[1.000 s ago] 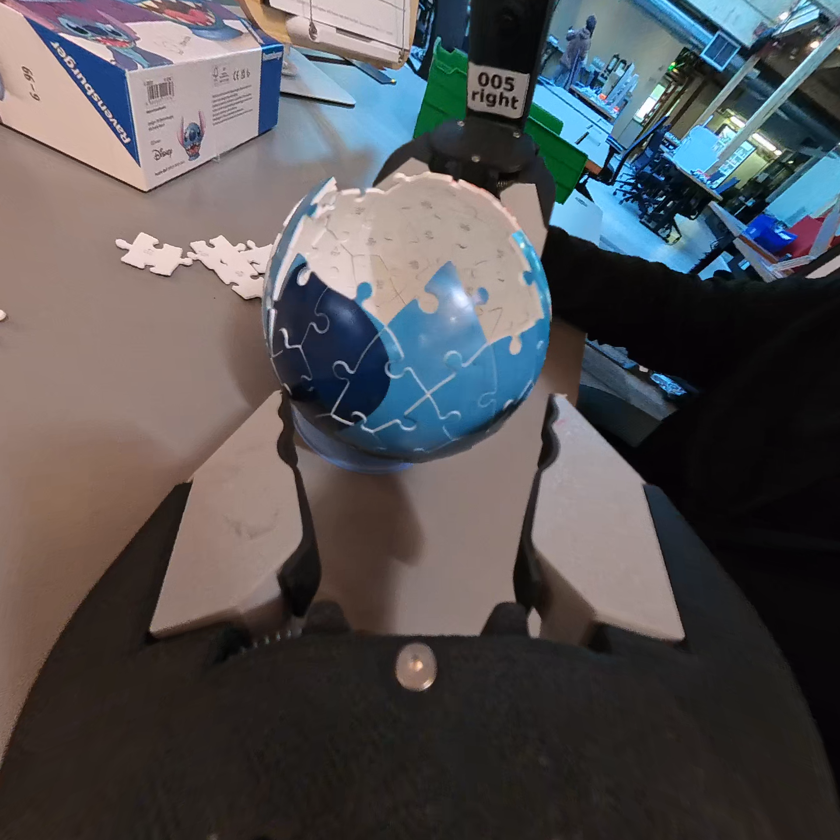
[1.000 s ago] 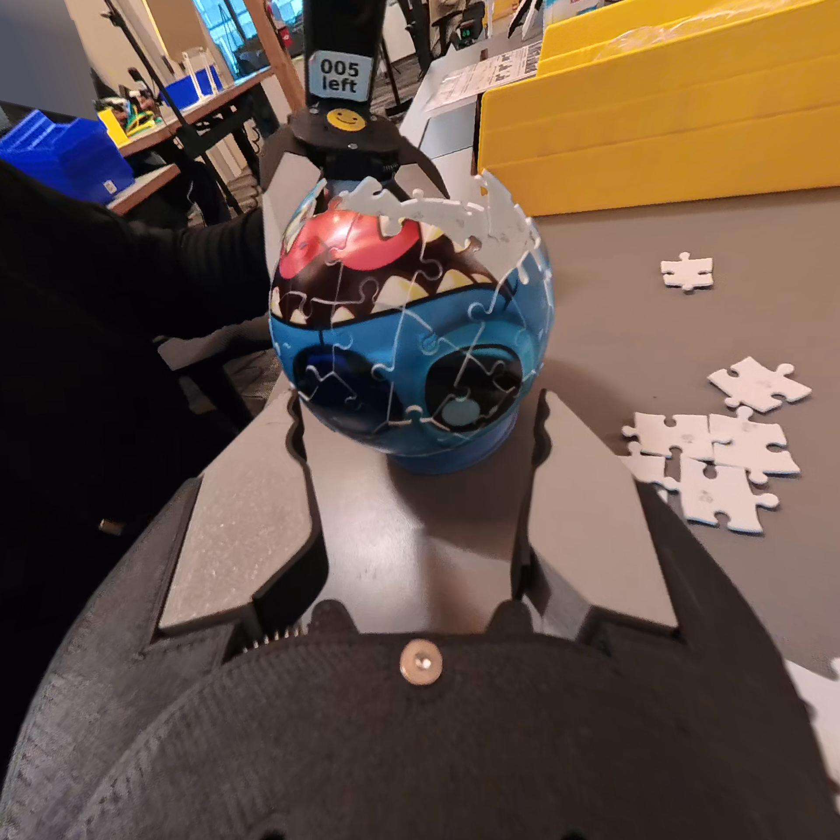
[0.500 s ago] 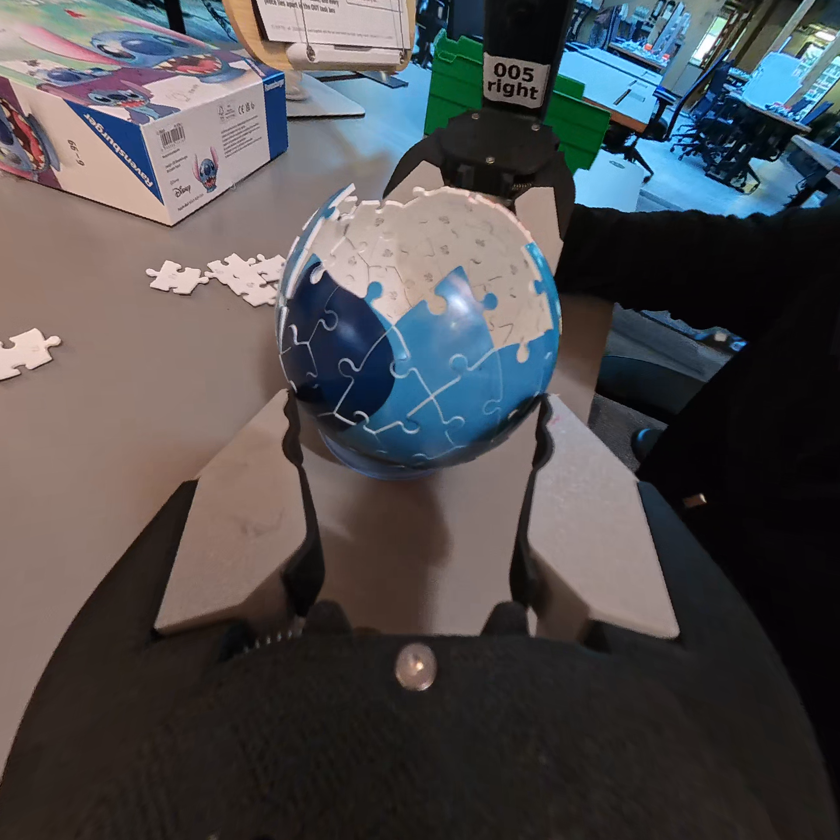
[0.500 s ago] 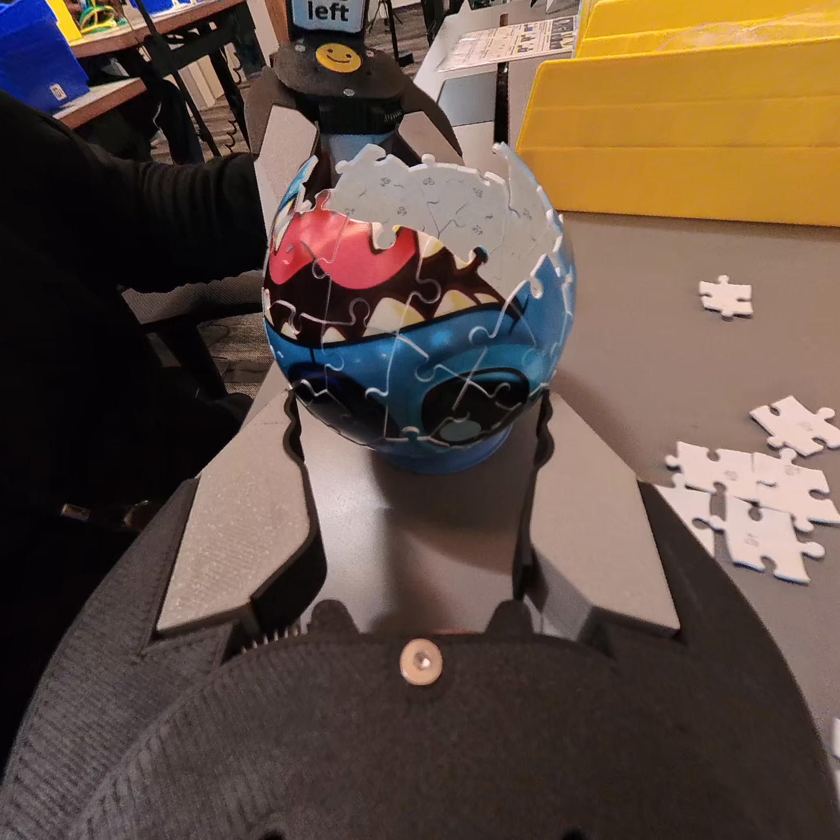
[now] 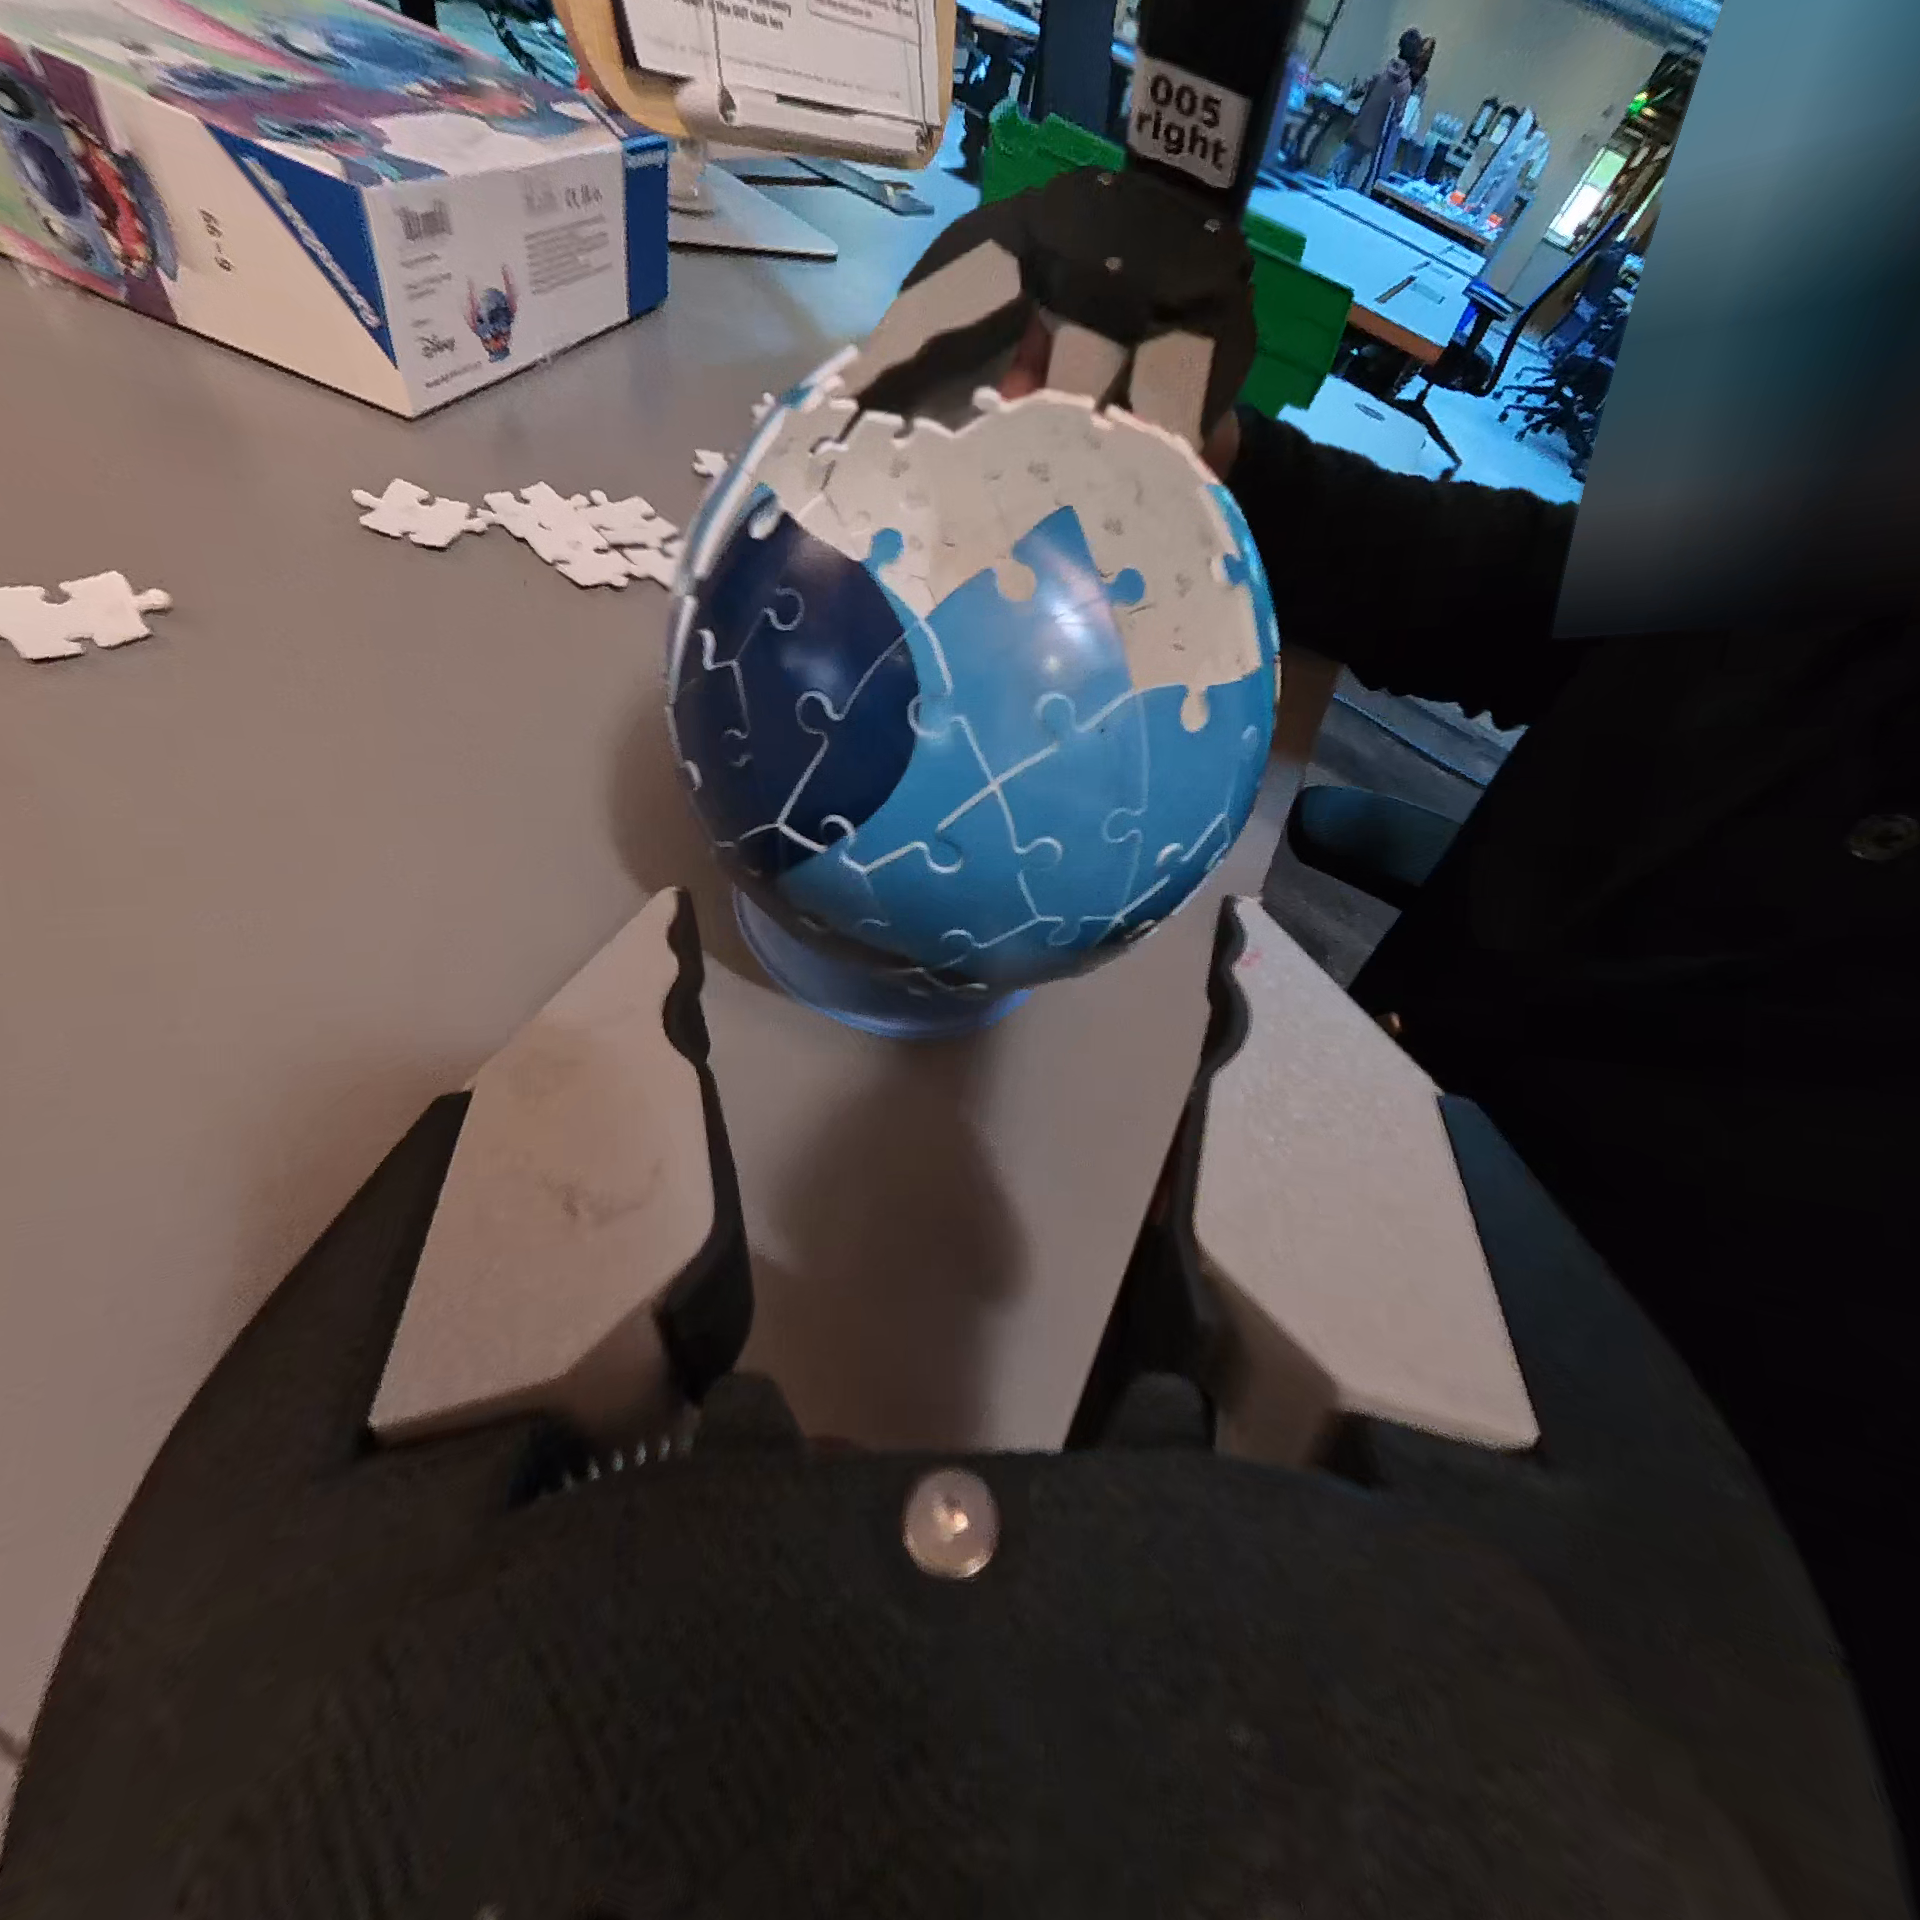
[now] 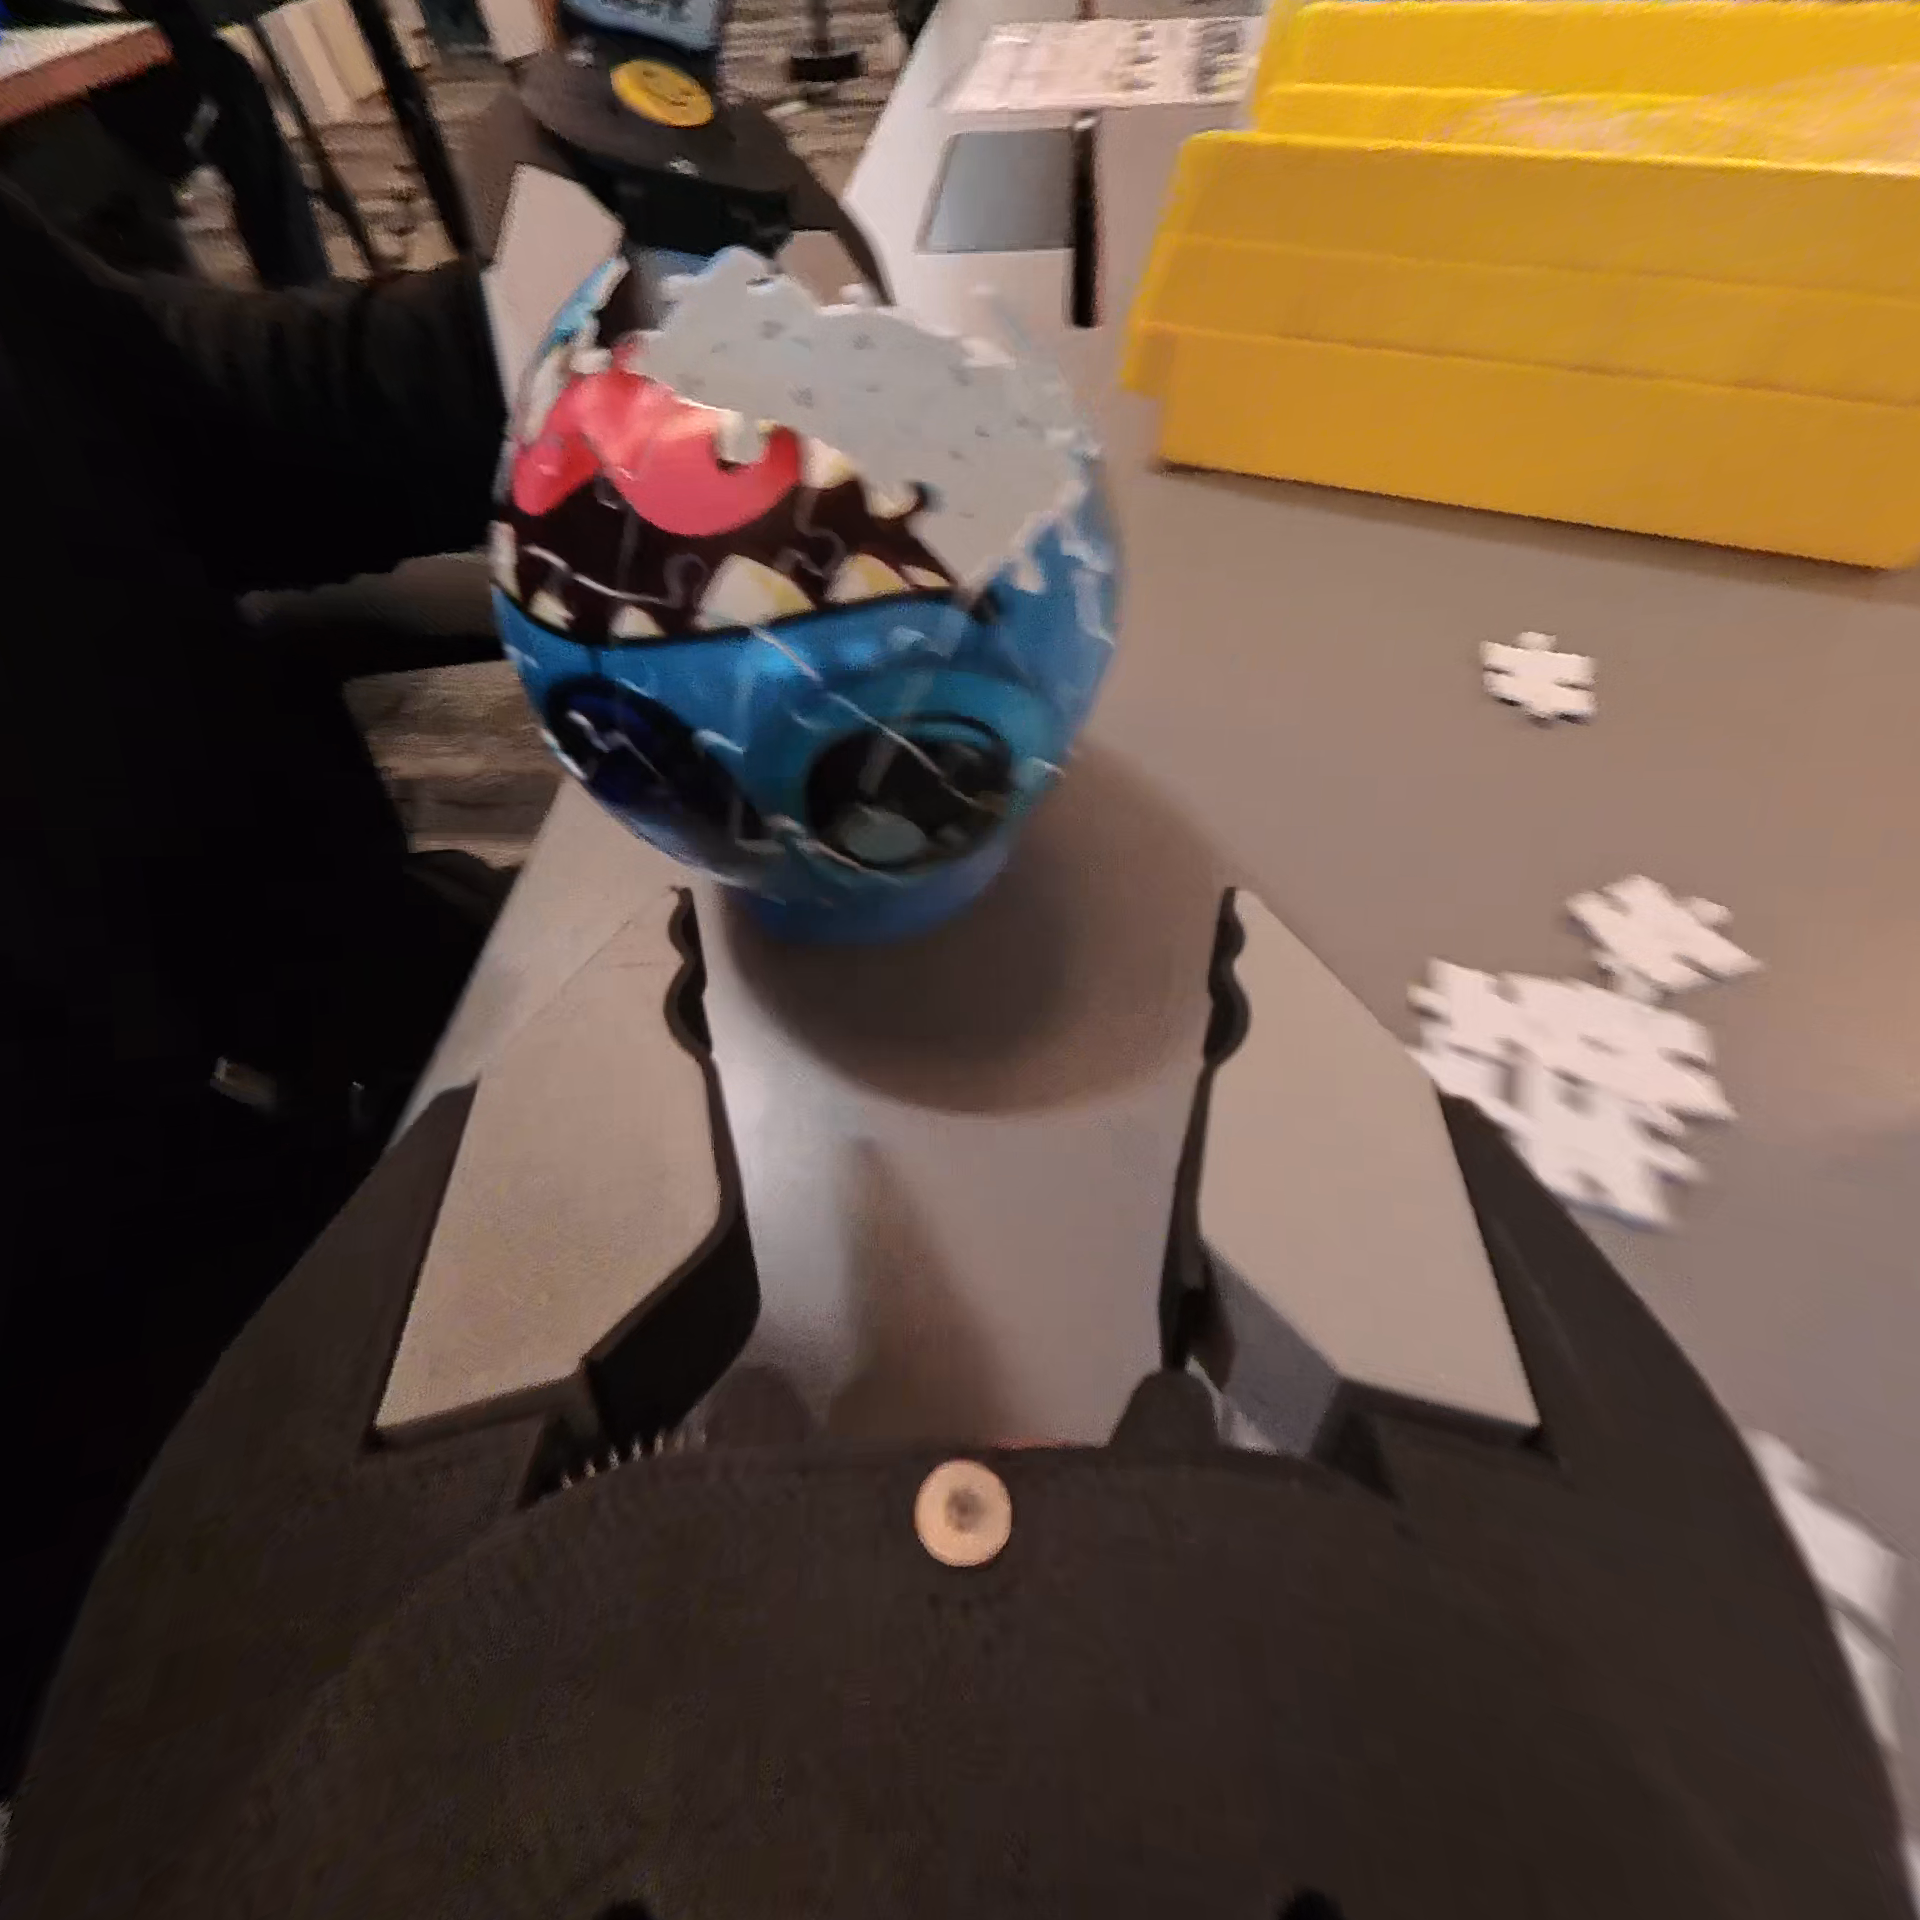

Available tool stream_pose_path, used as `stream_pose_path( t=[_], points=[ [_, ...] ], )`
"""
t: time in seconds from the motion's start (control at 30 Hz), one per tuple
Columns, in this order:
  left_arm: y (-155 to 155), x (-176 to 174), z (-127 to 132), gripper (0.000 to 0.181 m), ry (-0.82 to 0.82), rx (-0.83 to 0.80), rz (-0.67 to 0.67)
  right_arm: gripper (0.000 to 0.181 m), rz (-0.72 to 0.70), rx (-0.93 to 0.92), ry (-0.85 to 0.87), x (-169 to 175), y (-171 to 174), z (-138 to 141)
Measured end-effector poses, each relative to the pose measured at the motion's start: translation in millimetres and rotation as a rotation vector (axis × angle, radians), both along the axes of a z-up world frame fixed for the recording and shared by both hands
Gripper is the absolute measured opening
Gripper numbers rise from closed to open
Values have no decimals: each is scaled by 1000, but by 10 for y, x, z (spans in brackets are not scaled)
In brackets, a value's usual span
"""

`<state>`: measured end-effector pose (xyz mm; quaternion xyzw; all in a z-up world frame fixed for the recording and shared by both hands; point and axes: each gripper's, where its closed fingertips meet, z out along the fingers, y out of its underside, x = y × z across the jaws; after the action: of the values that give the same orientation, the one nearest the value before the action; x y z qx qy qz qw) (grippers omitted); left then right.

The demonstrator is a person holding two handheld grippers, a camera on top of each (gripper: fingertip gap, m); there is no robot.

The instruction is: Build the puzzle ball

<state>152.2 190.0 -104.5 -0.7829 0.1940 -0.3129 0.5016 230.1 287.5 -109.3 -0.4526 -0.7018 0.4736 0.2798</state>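
One puzzle ball (image 5: 971, 727), top unfinished, on blue stand (image 5: 883, 1003), grey table (image 5: 312, 883); left gripper (image 5: 951, 935) and right gripper (image 6: 954, 925) spread wide, empty, either side; loose white pieces (image 5: 561, 530) nearby

puzzle ball (image 5: 977, 727): glossy, smooth plastic | table (image 5: 312, 831): matt grey | box (image 5: 343, 208): printed cardboard

there is print on the puzzle box (image 5: 436, 260), a white tag (image 5: 1179, 120) and a clipboard sheet (image 5: 769, 52).

Left gripper (image 5: 951, 925) and right gripper (image 6: 951, 925) both spread wide, empty.
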Motion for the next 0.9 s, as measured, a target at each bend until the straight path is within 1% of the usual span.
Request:
stream_pose_path(
  t=[0.07, 0.13, 0.2, 0.27, 0.3, 0.37, 0.43, 0.53, 0.57, 0.67, 0.8, 0.83, 0.87, 0.9],
  points=[
    [1, -100, -2, 96, 8, 4, 21, 85, -104, 9, 51, 168, 412, 108],
    [6, -209, 5, 95, 18, 18, 46, 73, -222, 8, 77, 350, 830, 145],
    [16, -306, 27, 94, 21, 36, 68, 72, -306, 10, 47, 500, 1134, 59],
    [47, -398, 36, 93, 23, 46, 96, 66, -351, 18, 12, 572, 1301, -30],
    [67, -441, 42, 92, 26, 52, 112, 60, -369, 30, 1, 577, 1353, -64],
    [93, -494, 64, 92, 37, 78, 127, 56, -377, 45, -16, 546, 1371, -107],
    [116, -540, 91, 92, 49, 108, 138, 49, -385, 67, -36, 501, 1367, -163],
    [152, -629, 137, 92, 34, 140, 161, 49, -415, 108, -29, 457, 1405, -167],
    [163, -662, 157, 91, 20, 150, 168, 49, -420, 103, -11, 450, 1413, -140],
    [211, -792, 242, 79, -25, 202, 212, 49, -426, 57, 2, 456, 1439, -105],
    [235, -990, 406, 77, -89, 312, 300, 50, -424, 40, -6, 417, 1453, -110],
    [239, -1013, 413, 77, -98, 314, 311, 47, -420, 48, -4, 378, 1450, -111],
    [243, -1016, 409, 76, -100, 309, 312, 40, -417, 58, -2, 322, 1455, -108],
    [249, -1014, 401, 74, -97, 304, 312, 28, -422, 70, 3, 250, 1472, -100]
  ],
)
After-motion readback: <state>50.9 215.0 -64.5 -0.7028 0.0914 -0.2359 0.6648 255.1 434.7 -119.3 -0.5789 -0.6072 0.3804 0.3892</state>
